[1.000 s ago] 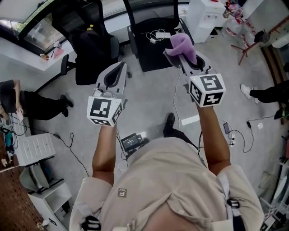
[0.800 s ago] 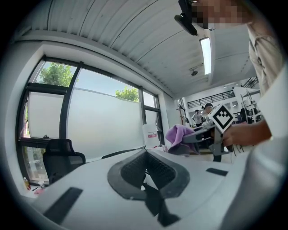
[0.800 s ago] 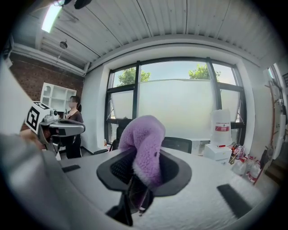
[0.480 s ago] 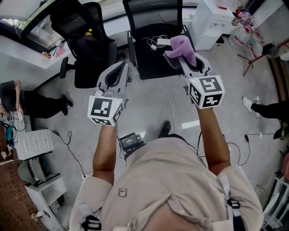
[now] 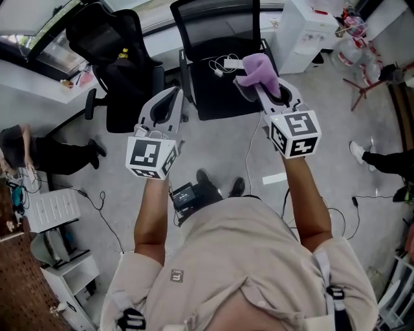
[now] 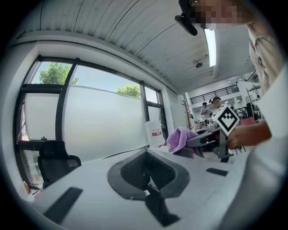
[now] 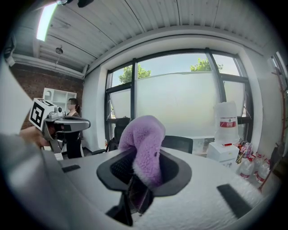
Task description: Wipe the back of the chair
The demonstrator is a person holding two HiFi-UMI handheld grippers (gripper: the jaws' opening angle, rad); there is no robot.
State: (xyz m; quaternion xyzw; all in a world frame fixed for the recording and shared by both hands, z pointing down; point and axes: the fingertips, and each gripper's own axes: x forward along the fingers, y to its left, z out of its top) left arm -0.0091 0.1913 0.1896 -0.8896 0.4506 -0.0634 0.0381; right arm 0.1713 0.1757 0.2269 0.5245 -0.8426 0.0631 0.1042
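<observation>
A black office chair [image 5: 217, 81] with a mesh back [image 5: 217, 10] stands ahead of me, with cables and a white charger [image 5: 228, 63] on its seat. My right gripper [image 5: 253, 79] hovers over the seat's right side, shut on a fluffy purple cloth [image 5: 260, 67] that sticks up between its jaws [image 7: 144, 143]. My left gripper [image 5: 173, 98] is held level beside it, left of the seat, shut and empty [image 6: 148, 173]. In the right gripper view the chair's back [image 7: 179, 143] shows behind the cloth.
A second black chair [image 5: 119, 61] draped with dark clothing stands to the left, by a white desk [image 5: 39, 81]. There is a white water dispenser [image 5: 303, 29] at the back right. A seated person [image 5: 45, 154] is at far left. Cables and a small device [image 5: 187, 196] lie on the floor.
I have stepped forward, so the chair has come nearer, and one foot now shows by the floor device. Both grippers keep their pose; the cloth stays clamped.
</observation>
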